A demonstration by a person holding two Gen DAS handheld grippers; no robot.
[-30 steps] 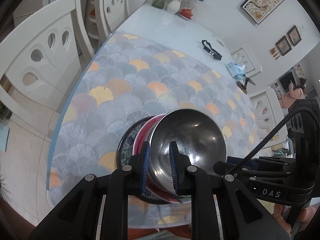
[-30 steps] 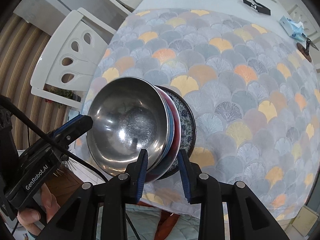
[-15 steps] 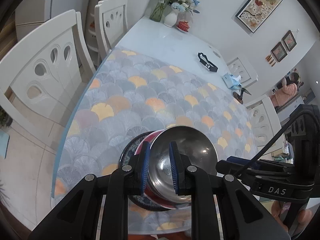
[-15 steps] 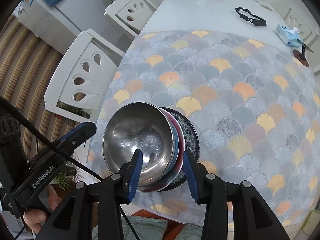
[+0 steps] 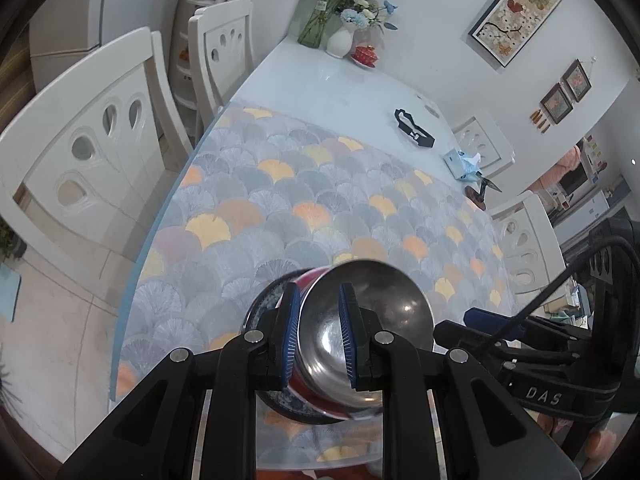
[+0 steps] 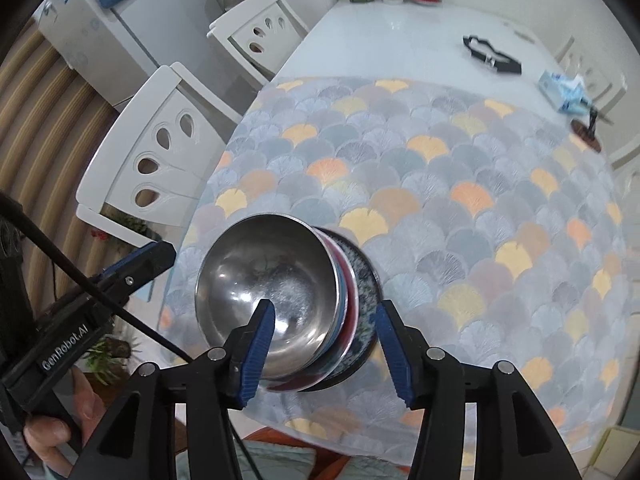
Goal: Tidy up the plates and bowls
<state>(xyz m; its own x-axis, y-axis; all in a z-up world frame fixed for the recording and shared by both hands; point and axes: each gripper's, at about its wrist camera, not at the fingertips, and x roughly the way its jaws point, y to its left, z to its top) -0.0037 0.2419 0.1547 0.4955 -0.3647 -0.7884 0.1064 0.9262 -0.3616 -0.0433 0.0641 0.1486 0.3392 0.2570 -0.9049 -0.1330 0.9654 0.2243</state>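
The left hand-held gripper (image 5: pixel 319 334) is clamped on the near rim of the steel bowl (image 5: pixel 372 320), while the right hand-held gripper (image 6: pixel 326 350) has its jaws opening, pads clear of the stack that shows between them. That bowl tops a nested stack of a red bowl (image 6: pixel 351 300) and a patterned plate (image 6: pixel 366 280) near the worktop (image 6: pixel 440 184) edge, so the gathering looks nearly done, with only the last release left, as I judge. Both point steeply down over the stack from either side.
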